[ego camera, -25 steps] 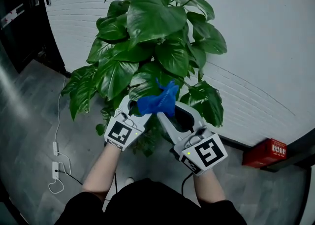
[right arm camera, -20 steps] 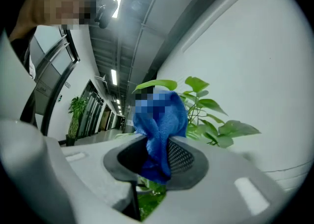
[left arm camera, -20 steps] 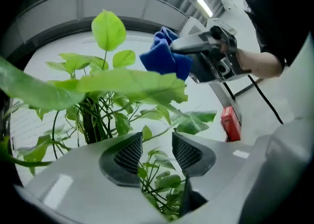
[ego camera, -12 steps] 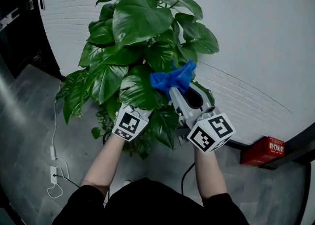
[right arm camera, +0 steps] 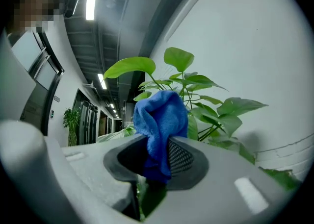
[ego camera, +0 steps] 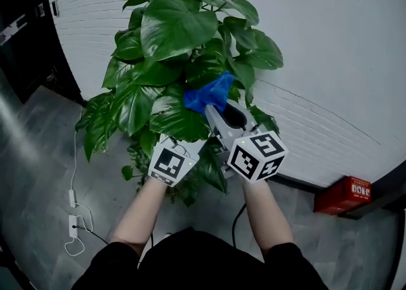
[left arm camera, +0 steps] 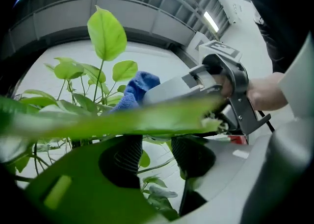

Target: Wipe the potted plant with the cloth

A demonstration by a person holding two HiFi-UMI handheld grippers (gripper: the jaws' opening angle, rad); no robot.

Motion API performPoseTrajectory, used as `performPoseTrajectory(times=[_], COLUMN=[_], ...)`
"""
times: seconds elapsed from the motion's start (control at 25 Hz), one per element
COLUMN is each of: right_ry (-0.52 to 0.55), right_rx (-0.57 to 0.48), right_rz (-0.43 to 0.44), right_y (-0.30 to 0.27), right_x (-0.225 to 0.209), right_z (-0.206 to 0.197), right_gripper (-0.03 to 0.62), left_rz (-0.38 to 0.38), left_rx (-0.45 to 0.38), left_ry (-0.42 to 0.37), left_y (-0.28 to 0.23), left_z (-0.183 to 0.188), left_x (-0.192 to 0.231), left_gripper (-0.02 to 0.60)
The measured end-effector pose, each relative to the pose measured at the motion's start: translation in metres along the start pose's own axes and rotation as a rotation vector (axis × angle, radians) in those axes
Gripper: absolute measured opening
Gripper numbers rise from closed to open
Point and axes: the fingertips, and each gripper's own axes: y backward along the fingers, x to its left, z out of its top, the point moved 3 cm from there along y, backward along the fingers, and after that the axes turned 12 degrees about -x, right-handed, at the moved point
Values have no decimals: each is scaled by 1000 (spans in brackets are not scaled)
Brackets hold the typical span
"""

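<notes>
head view, with the left gripper view and the right gripper view.

hidden or unclear: the pot of the potted plant (ego camera: 171,28) shows in no view; leaves and your forearms cover the lower centre of the head view. the front of your left gripper (left arm camera: 158,148) lies under leaves at the centre of the head view, where only its marker cube (ego camera: 170,163) is visible. in the left gripper view a blurred near leaf (left arm camera: 73,193) fills the lower left and covers part of one pad. a second blurred leaf (left arm camera: 113,122) crosses mid-frame just above the fingertips. the red box (ego camera: 350,195) at lower right is partly cut off by a dark edge.

grip: the left jaws stand apart and have just been opening. the gap between the ribbed pads shows only stems and leaves farther off, with nothing pinched. your right gripper (right arm camera: 161,155) is clamped on the cloth (ego camera: 208,94). the cloth is one blue bunch rising from between the pads, its lower end lost in the gap. in the head view it sits at centre, against the leaves. whether it presses on a leaf cannot be told.

count: one potted plant, one cloth, two grippers, two marker cubes, one red box and one white cable (ego camera: 73,209) at lower left. one distant plant (right arm camera: 71,120) stands at the left of the right gripper view.
</notes>
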Motion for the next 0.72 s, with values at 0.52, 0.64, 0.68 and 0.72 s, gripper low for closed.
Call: performPoseTrajectory(times=[0.52,0.64,0.68,0.72], right_ry=[-81,-88,-89,-92], right_rx=[54,59,62,63], right_rz=[6,3,2,0], right_y=[37,44,46,49], right_x=[9,10,11,11], right_z=[-27,-29,-31,-32], right_gripper=[109,109,109,109], left_rz=[19,35,37,38], left_rx=[81,80,82,84], left_ry=[11,46,48,48], left_y=[13,17,18,19], left_z=[-21,-23,-24,-25], left_x=[-5,-3,-2,-2], left_gripper=[191,190,190,190])
